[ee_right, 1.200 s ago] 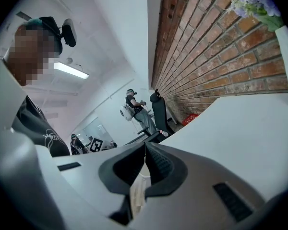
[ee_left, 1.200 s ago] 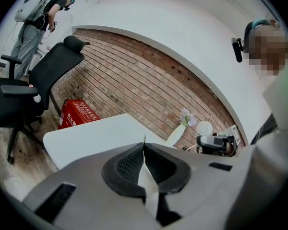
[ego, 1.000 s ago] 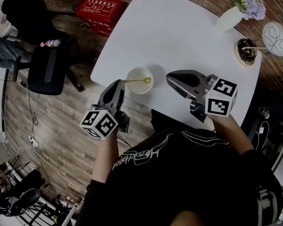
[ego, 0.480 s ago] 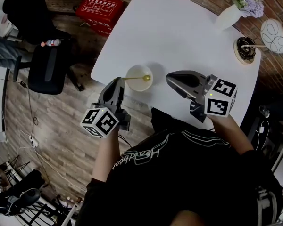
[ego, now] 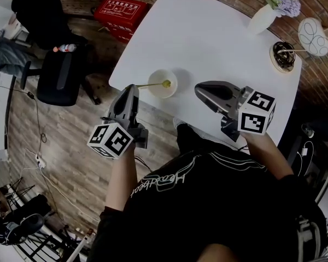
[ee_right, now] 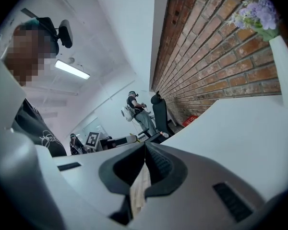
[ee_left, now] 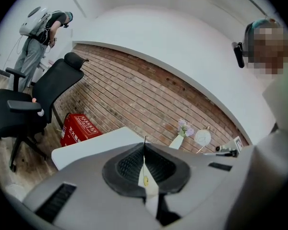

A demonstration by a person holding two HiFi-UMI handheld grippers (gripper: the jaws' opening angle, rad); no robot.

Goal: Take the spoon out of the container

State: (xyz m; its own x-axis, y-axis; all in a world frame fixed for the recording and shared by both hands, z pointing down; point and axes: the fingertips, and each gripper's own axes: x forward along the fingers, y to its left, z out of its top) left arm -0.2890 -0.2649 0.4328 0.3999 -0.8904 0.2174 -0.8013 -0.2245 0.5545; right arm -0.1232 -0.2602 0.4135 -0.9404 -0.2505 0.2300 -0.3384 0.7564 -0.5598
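where the left gripper (ee_left: pixel 144 146) tips meet, i read the jaws closed on the thin handle end of the spoon (ego: pixel 166 83). its yellow head lies inside the container (ego: pixel 165 94), near the table (ego: pixel 208 31) edge. right gripper (ee_right: pixel 145 146): jaws together, nothing between them, held over the table just right of the container.

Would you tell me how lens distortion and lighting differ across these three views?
Head view: evenly lit and sharp, edges of the white table bowed. Left gripper view: heavy fisheye arcs the red brick wall, corners vignetted black. Right gripper view: the ceiling strip light glares.
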